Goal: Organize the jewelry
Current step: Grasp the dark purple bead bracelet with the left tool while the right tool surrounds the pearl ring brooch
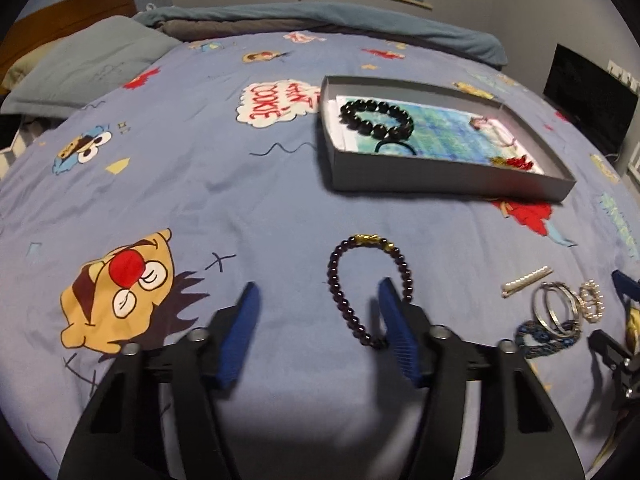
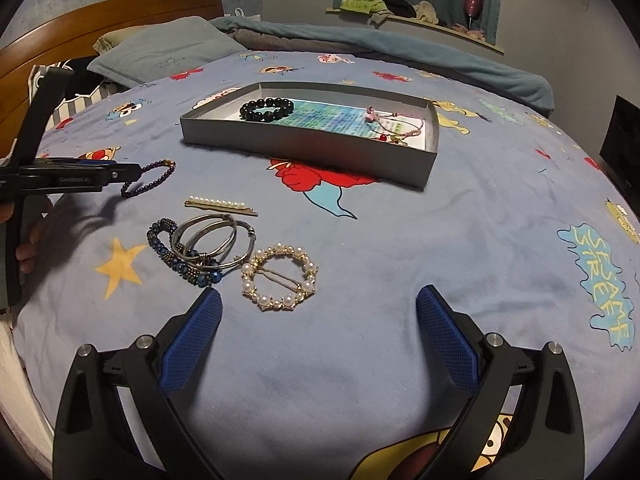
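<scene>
A grey shallow box on the bed holds a black bead bracelet, a hair tie and pink and red pieces. My left gripper is open; its right finger sits inside the loop of a dark purple bead bracelet with gold beads. My right gripper is open and empty, just short of a pearl ring brooch. Beside it lie silver bangles, a blue bead bracelet and a pearl hair clip.
A cartoon-print blue bedspread covers the bed. A pillow, a rolled blanket and a wooden headboard are at the far side. A dark screen stands at the right.
</scene>
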The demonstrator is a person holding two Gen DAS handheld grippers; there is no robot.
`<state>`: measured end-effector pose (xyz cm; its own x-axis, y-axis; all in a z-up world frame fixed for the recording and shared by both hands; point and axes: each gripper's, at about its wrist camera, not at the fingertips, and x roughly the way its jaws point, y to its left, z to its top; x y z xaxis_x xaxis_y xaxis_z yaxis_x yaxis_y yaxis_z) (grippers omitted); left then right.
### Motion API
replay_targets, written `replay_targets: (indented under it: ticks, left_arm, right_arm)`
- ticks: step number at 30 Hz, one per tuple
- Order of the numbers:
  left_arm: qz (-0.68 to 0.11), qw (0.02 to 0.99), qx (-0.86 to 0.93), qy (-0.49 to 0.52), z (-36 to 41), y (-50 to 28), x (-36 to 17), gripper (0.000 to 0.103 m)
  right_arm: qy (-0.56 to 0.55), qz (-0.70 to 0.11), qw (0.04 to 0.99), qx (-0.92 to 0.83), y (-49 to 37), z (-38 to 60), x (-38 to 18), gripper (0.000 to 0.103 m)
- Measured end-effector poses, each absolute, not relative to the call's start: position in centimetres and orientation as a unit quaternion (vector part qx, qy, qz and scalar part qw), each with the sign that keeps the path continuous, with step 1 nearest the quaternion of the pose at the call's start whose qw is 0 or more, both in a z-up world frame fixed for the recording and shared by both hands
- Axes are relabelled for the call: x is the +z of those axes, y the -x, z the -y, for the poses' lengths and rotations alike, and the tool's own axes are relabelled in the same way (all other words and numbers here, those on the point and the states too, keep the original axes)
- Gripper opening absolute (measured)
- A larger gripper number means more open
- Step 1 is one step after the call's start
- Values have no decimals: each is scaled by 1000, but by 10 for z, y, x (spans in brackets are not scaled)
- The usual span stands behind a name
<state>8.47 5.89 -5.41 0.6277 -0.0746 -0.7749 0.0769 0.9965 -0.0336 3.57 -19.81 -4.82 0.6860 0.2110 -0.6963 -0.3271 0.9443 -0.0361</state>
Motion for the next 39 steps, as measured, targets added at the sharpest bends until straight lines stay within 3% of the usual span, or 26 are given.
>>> replay_targets:
  ticks: [3, 10, 15, 24, 26, 32, 39]
  left_arm:
    - [-428, 902, -42, -29, -53, -89, -59, 45]
    - [-431, 897, -64, -69, -36, -100, -68, 38]
    - [-433, 896, -73, -64, -36, -101, -69, 22]
    - [-434, 896, -77, -59, -35, -100, -69, 18]
    - [-435, 896, -77, -57, -35, -100, -69, 17]
    - [-427, 899, -68, -67, -36, -95, -66, 8]
    - [-406, 910, -69, -46, -49, -88, -52, 6]
  right_arm:
    - [83, -364, 914, 156, -35, 197, -49, 89]
    - [84, -364, 913, 164, -36, 195, -51, 73]
    - [84, -364, 913, 164, -38, 194, -50, 65]
    - [88, -360, 913, 172, -42, 189, -50, 51]
    - [90, -359, 912, 175, -41, 188, -50, 41]
    - [86, -357, 915, 168, -38, 190, -47, 40]
    - [52, -340, 930, 131, -40, 214, -36, 40]
